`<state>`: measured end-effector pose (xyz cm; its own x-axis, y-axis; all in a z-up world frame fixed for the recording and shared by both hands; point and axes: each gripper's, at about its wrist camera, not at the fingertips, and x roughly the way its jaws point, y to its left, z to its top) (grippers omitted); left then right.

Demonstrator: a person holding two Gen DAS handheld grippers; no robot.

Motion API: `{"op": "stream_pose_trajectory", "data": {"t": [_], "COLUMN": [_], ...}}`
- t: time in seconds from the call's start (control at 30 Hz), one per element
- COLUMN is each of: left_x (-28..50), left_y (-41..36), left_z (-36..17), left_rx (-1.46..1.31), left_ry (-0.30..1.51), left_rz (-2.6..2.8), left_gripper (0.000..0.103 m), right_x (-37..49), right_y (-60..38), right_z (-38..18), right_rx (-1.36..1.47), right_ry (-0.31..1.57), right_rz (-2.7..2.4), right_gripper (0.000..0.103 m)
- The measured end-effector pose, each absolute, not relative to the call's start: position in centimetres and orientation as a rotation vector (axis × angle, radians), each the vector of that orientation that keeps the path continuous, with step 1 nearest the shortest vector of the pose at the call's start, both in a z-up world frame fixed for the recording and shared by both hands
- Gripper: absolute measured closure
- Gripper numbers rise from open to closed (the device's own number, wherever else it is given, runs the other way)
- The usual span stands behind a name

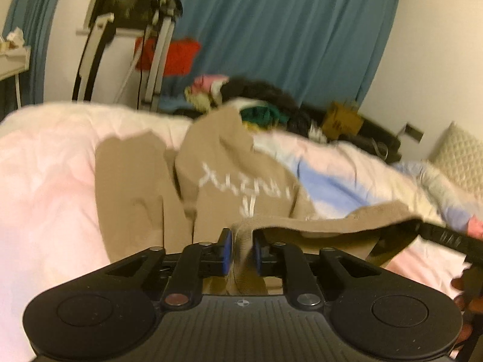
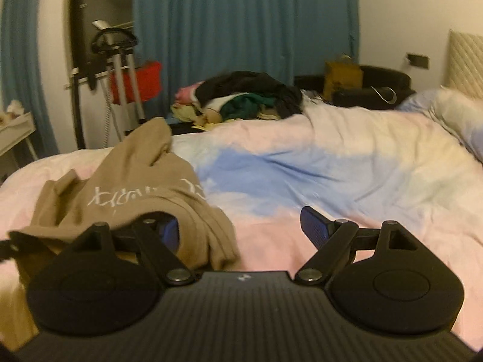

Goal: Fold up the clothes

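On the bed (image 2: 347, 157), over a duvet dyed in pink, blue and cream patches, a tan sweatshirt (image 1: 229, 163) is lying rumpled, its white lettering showing across the chest; the writing is blurred and seen upside down, so it is not readable in either view. The left gripper (image 1: 243, 252) is pinching a gathered fold of the sweatshirt's ribbed hem, its blue pads (image 1: 227, 249) pressing the cloth from both sides. The right gripper (image 2: 241, 229) is standing with its fingers spread wide apart: the pad (image 2: 314, 226) on one side is sitting bare above the pink duvet, while the other is lying half under a drape of the tan cloth, gripping nothing. At the far edge of the bed a pile of clothes (image 2: 244, 96) in black, green, pink and yellow is sitting heaped. Behind it, teal curtains (image 2: 241, 24) are hanging along the wall, and a red bag (image 2: 145, 78) is hanging on a metal stand. A yellow-brown paper bag (image 2: 342, 77) is standing near the headboard side.
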<state>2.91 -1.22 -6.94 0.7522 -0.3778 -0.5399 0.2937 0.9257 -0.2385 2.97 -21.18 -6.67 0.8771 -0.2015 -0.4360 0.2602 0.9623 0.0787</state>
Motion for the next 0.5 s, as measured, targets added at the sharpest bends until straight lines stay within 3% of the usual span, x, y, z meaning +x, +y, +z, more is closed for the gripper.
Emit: {"op": "stream_pose_trajectory", "data": {"t": [0.07,0.1,0.27,0.43,0.5], "left_x": [3.1,3.1,3.1,2.6,2.4], "left_y": [-1.9,-2.2,-3.9,-2.2,-1.6], "left_z": [-8.1,-8.6,-10.9,-9.5,-8.9], "left_rx": [-0.101,-0.08,0.073,0.04,0.027], "left_ry": [0.651,0.667,0.724,0.67,0.648], "left_rz": [-0.366,-0.365,-0.338,-0.221,-0.174], "left_gripper": [0.068,0.064,0.057,0.054,0.048], "right_x": [3.6,3.4,3.6,3.6,3.6], "right_y": [-21.1,-20.9,-21.2,-22.8,-23.5], "right_z": [-7.0,-7.1,-8.1,-8.6,-8.9], "right_rx": [0.113,0.105,0.109,0.135,0.143], "right_ry": [0.44,0.448,0.498,0.476,0.468], "right_rz": [-0.234,-0.233,-0.269,-0.357,-0.397], "right_gripper": [0.021,0.021,0.021,0.021,0.021]}}
